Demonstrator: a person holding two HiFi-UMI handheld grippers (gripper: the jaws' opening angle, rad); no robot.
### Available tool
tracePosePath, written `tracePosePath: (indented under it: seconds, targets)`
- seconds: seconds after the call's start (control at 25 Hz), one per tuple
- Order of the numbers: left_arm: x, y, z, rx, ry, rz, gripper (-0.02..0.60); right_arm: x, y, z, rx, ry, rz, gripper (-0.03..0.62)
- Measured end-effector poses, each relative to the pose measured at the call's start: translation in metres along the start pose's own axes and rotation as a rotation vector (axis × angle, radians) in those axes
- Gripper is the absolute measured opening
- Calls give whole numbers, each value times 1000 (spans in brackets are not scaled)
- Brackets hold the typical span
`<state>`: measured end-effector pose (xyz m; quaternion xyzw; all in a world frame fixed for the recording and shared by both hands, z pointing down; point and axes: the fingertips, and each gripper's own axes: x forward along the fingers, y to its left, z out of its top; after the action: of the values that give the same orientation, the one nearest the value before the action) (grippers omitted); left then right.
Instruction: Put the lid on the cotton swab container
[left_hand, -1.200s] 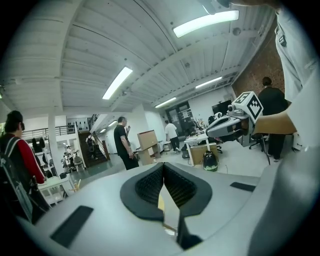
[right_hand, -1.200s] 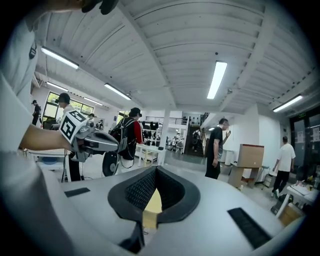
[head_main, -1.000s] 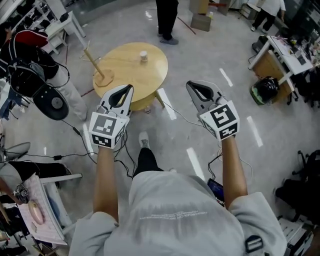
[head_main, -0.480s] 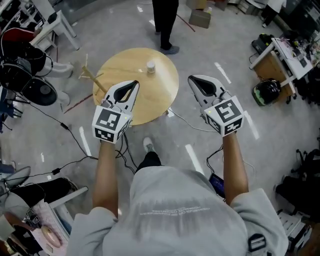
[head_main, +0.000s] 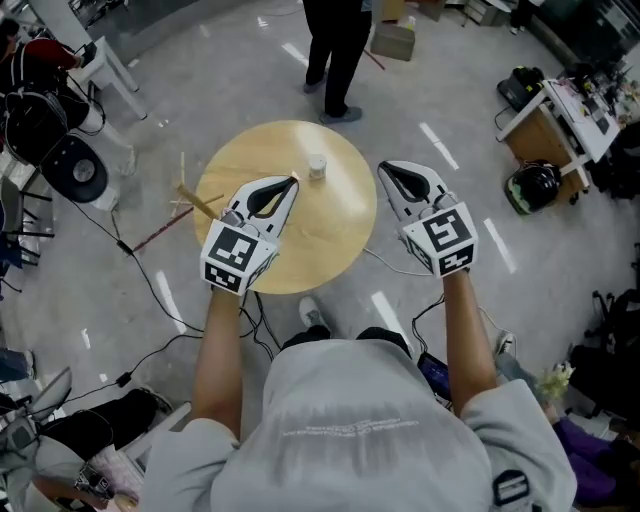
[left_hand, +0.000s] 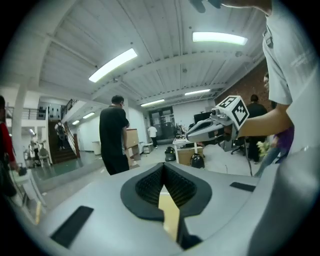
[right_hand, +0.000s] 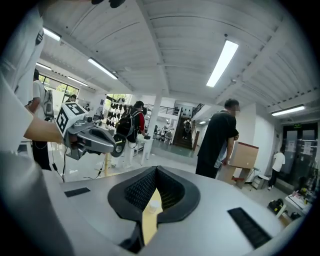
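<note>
A small white cotton swab container (head_main: 317, 166) stands on the far part of a round wooden table (head_main: 330, 235). I cannot make out a separate lid. My left gripper (head_main: 292, 182) hovers over the table just left of the container, shut and empty. My right gripper (head_main: 384, 169) hangs at the table's right edge, also shut and empty. In the right gripper view the container (right_hand: 153, 204) shows as a pale spot in the slit below the closed jaws, and the left gripper (right_hand: 95, 141) is at the left. The left gripper view shows closed jaws (left_hand: 163, 166) and the right gripper (left_hand: 212, 125).
A wooden stand with sticks (head_main: 190, 195) sits at the table's left edge. A person in black (head_main: 335, 50) stands just beyond the table. Cables (head_main: 150, 290) trail on the floor; a black chair (head_main: 60, 160) is at the left, a dark helmet (head_main: 530, 185) and a desk (head_main: 570, 110) at the right.
The table and container have slid down and closer in the head view. Both grippers, which were short of the table, now reach over its near half. Both jaws have stayed closed.
</note>
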<state>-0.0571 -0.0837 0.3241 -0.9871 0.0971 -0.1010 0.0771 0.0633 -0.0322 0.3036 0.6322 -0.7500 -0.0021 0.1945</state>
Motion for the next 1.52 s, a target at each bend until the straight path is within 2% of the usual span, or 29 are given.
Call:
tracePosePath:
  seconds: [0.12, 0.36, 0.48, 0.72, 0.8, 0.84, 0.88, 0.92, 1.12, 1.36, 1.52]
  targets:
    - [17, 6, -15, -92, 25, -32, 17, 15, -5, -12, 8, 25, 32, 26]
    - [42, 41, -46, -114, 104, 49, 17, 48, -29, -23, 37, 51, 47, 28]
    - [55, 52, -68, -176, 129, 103, 17, 64, -40, -46, 51, 72, 76, 38]
    - [80, 70, -114, -300, 209, 211, 20, 113, -49, -87, 62, 112, 232, 95]
    - [92, 71, -132, -373, 234, 224, 25, 131, -51, -103, 68, 123, 292, 129]
    - [97, 72, -141, -423, 239, 226, 63, 140, -51, -110, 63, 128, 320, 144]
    - [102, 73, -149, -476, 239, 230, 128, 149, -50, -118, 53, 133, 351, 163]
    - [107, 74, -157, -525, 237, 241, 147, 157, -50, -126, 40, 140, 386, 180]
    - [126, 78, -192, -724, 223, 341, 147, 191, -53, -176, 22, 194, 545, 218]
    - [128, 83, -242, -862, 235, 441, 147, 239, -35, -224, 12, 237, 701, 242]
    - [126, 81, -272, -992, 192, 508, 149, 252, -19, -255, 1, 266, 802, 256]
